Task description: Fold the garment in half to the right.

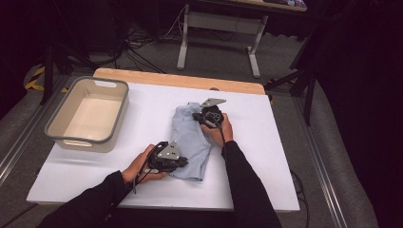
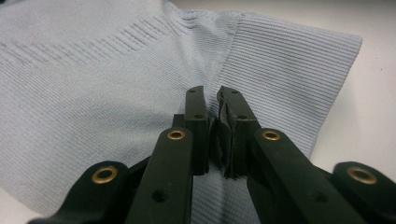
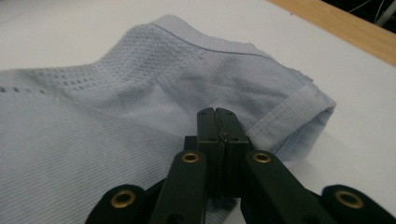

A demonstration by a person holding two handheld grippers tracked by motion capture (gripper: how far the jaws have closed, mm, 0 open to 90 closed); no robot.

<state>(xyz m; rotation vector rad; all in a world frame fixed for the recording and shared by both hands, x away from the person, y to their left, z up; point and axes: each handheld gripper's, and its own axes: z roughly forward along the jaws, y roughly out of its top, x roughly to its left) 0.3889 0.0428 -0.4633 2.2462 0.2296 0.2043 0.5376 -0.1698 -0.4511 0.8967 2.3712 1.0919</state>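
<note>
While both hands rest at the table, we record the following.

Garment: a pale blue knitted garment [image 1: 190, 140] lies folded on the white board, between the two claws.
Left claw: the left gripper [image 2: 211, 105] sits at the near end of the garment; we see its jaws drawn almost together with a narrow slit between the tips, over the ribbed cloth. We cannot tell whether any cloth is pinched.
Right claw: the right gripper [image 3: 217, 122] sits at the far end of the garment, jaws pressed together; we cannot tell whether cloth is caught between them. A banded hem lies just beyond its tips.
Surface: a white board [image 1: 266, 142] covers a wooden table top [image 1: 180, 80], whose bare edge shows beyond the right claw.
Bin: a grey tub [image 1: 90, 114] stands well apart from the left claw, on its outer side.
Room: grey floor [image 1: 214, 52], a white-legged desk [image 1: 218, 23] and cables beyond the table; dark surroundings.
</note>
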